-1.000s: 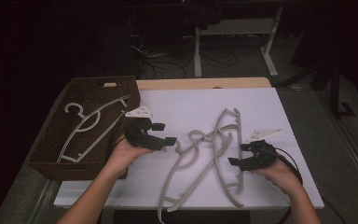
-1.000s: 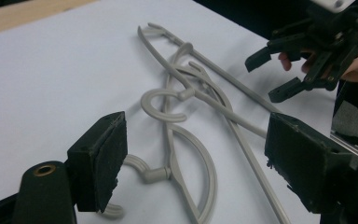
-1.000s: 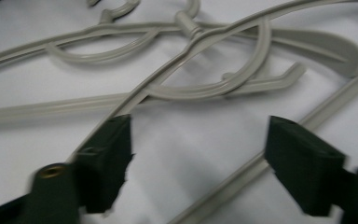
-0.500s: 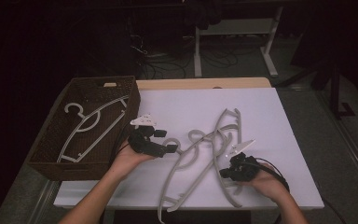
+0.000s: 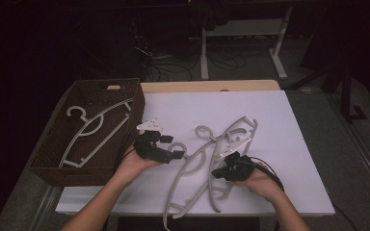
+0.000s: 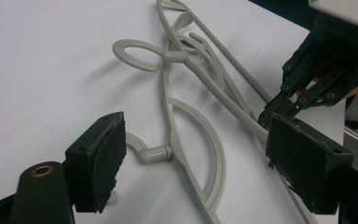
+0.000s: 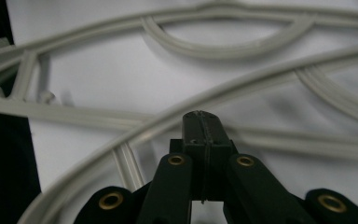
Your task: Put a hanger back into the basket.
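Note:
Several grey plastic hangers (image 5: 231,139) lie tangled on the white table top (image 5: 298,144). My left gripper (image 5: 172,147) hovers at the pile's left side, open. In the left gripper view its pads (image 6: 100,165) stand wide either side of a hanger's small hook (image 6: 147,153), touching nothing. My right gripper (image 5: 218,172) is at the pile's lower right, shut pad to pad with nothing between. In the right gripper view its tip (image 7: 202,122) sits right at a hanger's curved arm (image 7: 270,79). That gripper (image 6: 272,112) also appears beyond the left one's jaws.
A brown wicker basket (image 5: 58,161) stands at the table's left edge with one grey hanger (image 5: 94,127) inside. The lowest hanger ends reach past the table's front edge (image 5: 173,216). Bare white surface lies to the right and behind the pile.
My right hand has slid left from the table's right side up to the hanger pile, and its jaws have closed. The left gripper has stayed nearly where it was.

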Demonstrator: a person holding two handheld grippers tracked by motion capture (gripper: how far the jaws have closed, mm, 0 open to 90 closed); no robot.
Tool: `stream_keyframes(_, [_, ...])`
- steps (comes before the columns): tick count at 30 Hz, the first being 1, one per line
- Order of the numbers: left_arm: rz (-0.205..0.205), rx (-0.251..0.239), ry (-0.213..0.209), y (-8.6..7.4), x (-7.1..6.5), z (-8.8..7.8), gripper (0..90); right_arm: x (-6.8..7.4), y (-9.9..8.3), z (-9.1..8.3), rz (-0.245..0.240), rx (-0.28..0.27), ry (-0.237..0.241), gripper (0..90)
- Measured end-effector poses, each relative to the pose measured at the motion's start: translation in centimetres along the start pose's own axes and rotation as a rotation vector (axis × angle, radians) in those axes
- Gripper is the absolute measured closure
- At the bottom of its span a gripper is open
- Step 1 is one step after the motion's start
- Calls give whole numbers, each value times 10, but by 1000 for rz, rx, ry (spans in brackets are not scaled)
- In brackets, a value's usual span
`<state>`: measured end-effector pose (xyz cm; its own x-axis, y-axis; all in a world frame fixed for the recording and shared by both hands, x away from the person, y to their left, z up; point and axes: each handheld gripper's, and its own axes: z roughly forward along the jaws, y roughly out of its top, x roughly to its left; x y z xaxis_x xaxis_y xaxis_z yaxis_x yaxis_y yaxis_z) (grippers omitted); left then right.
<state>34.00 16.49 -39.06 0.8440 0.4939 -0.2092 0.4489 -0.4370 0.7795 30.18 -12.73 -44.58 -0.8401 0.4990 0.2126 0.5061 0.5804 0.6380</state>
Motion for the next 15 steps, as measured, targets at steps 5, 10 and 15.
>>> stream_keyframes(5, [2, 13, -2, -1, -1, 5, 206, -1, 12, 7, -1, -12, -29, 892])
stream_keyframes(10, [2, 21, 0, -2, 1, 7, 206, -3, 25, 18, -5, -25, -51, 892])
stream_keyframes(15, [-2, 31, 4, -4, 3, 10, 206, -5, 36, 28, 2, -36, -73, 892])
